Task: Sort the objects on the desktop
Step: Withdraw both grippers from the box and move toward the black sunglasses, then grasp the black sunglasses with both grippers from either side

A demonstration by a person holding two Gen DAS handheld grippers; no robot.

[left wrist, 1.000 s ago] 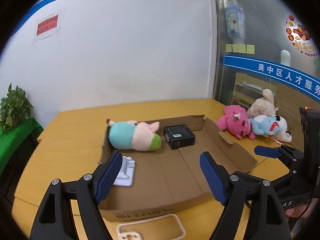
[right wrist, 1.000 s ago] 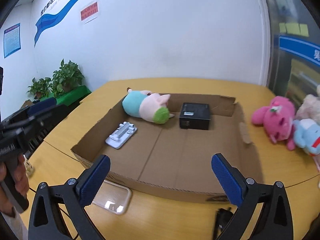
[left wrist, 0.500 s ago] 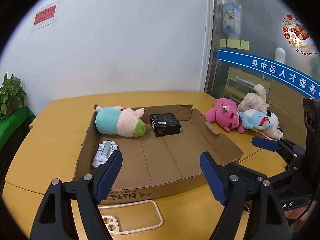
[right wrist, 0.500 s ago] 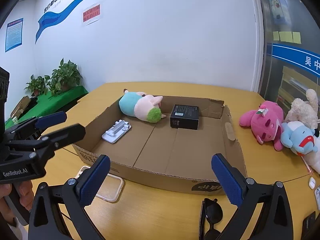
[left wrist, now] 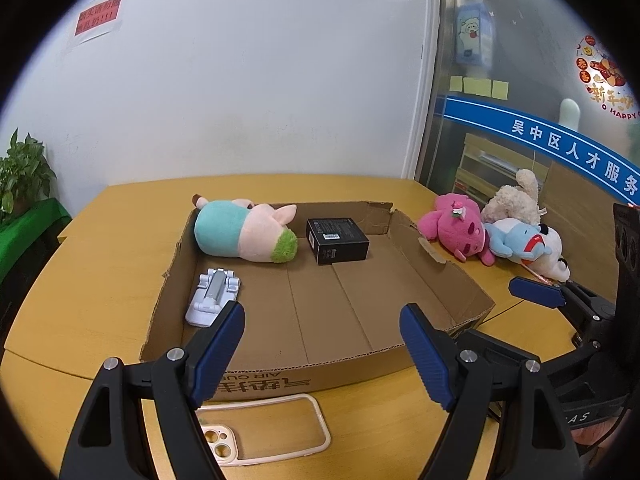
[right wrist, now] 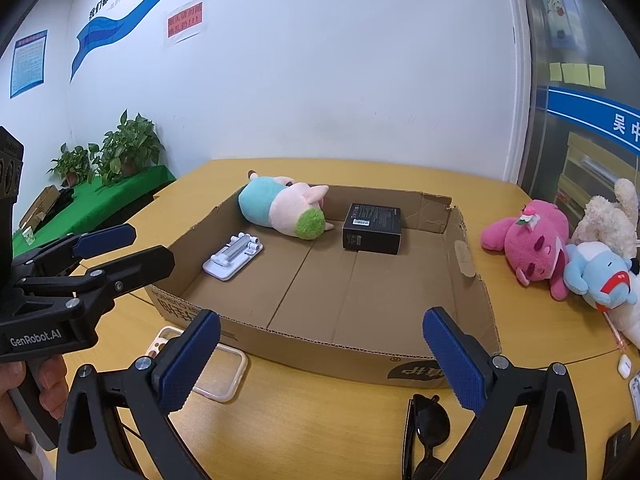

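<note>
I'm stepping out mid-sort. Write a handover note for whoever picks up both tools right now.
Left tool: open, empty, by the phone case.
Right tool: open, empty, above the sunglasses.
Done: pig plush, black box and white stand lie in the cardboard tray.
Left: phone case, sunglasses, pink plush, blue plush and cream plush on the table.

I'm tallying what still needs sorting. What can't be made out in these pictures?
- Black sunglasses: right wrist view, partly behind the gripper arm and cut by the bottom edge.
- Clear phone case: left wrist view, one corner behind the gripper arm.
- Small white items: right wrist view, at the right edge, too small to identify.
</note>
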